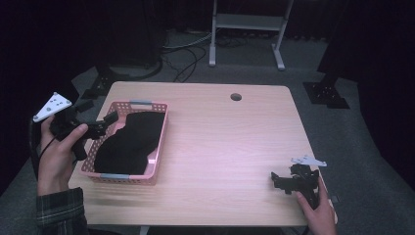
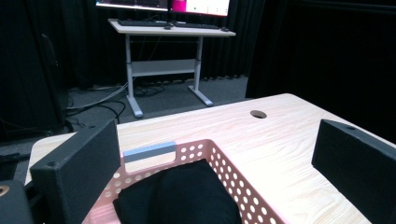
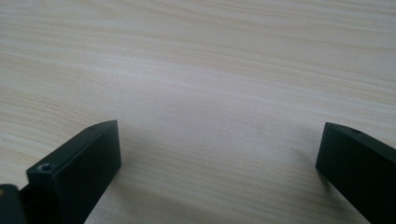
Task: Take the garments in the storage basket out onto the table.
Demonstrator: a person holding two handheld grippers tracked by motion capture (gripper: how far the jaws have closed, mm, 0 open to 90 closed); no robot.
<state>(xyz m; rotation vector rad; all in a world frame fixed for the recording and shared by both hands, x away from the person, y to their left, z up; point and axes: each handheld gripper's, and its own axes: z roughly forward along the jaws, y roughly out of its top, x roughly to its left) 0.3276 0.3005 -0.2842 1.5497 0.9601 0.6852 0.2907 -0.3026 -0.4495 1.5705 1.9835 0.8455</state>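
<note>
A pink perforated basket [image 1: 159, 131] sits on the left part of the wooden table, with a black cloth [image 1: 128, 143] bundled inside it. In the left gripper view the basket [image 2: 224, 170] and the cloth [image 2: 180, 198] lie just below and ahead of the jaws. My left gripper [image 1: 100, 125] hovers over the basket's left rim, held in a hand, jaws wide apart and empty. My right gripper [image 1: 280, 180] rests low at the table's front right corner, jaws apart over bare wood [image 3: 210, 102], nothing between them.
A round cable hole [image 1: 236, 96] marks the table's far edge. Beyond the table stand a white desk frame [image 1: 244, 29], floor cables [image 1: 188, 51] and black stand bases [image 1: 325, 93]. A desk with keyboards [image 2: 168, 25] is in the left gripper view.
</note>
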